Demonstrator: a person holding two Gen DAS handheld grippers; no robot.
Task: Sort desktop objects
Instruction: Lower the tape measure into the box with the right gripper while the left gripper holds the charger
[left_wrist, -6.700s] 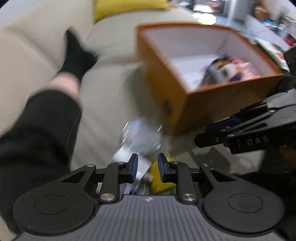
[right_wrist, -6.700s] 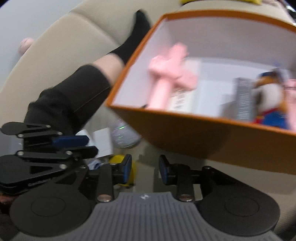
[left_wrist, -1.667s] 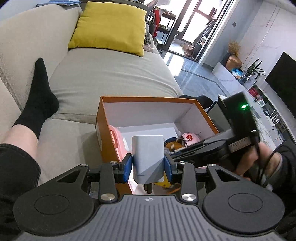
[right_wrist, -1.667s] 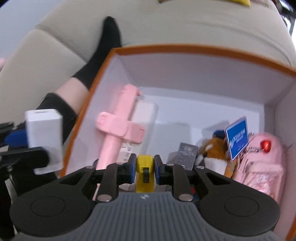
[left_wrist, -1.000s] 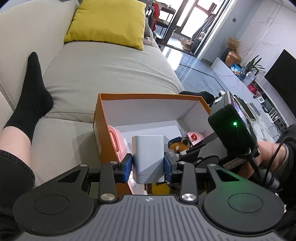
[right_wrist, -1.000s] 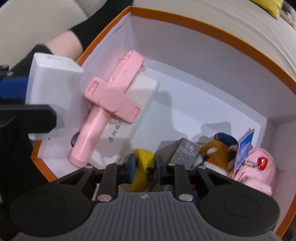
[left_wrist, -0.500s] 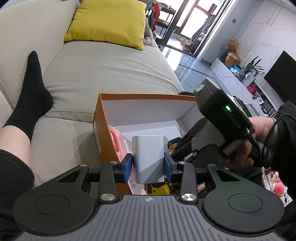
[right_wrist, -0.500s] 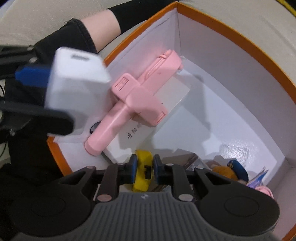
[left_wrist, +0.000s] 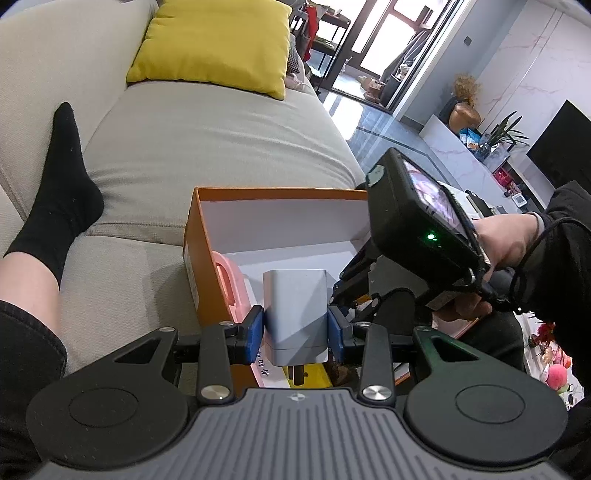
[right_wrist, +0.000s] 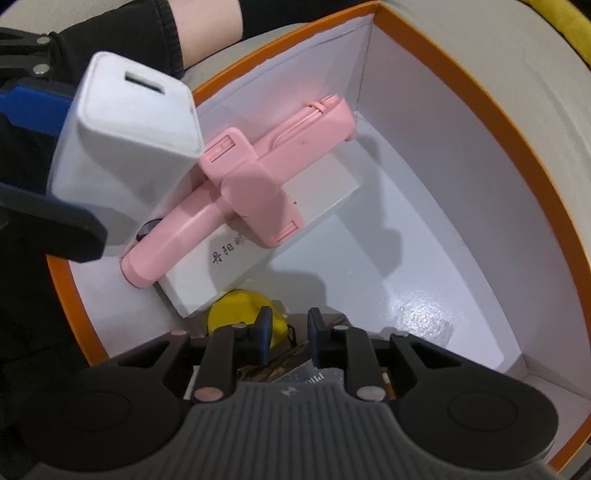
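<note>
My left gripper (left_wrist: 295, 325) is shut on a white charger (left_wrist: 295, 306), held still over the near left corner of the orange box (left_wrist: 192, 236). The charger (right_wrist: 129, 140) also fills the upper left of the right wrist view. My right gripper (right_wrist: 290, 332) points straight down into the box. Its jaws stand a little apart with only dark clutter between them. A yellow object (right_wrist: 232, 314) lies on the box floor, mostly left of the left finger. In the left wrist view the right gripper's housing (left_wrist: 413, 221) hides its fingertips.
Inside the box a pink folding holder (right_wrist: 258, 184) lies across a white carton (right_wrist: 229, 266), with a dark packet (right_wrist: 306, 373) under my right gripper. The box sits on a beige sofa (left_wrist: 203, 140) with a yellow cushion (left_wrist: 214, 40). A person's socked foot (left_wrist: 62, 181) rests at the left.
My right gripper rolled and shifted over the box. The yellow object, earlier between its pads, now lies to the left of them. The left gripper and charger stayed put.
</note>
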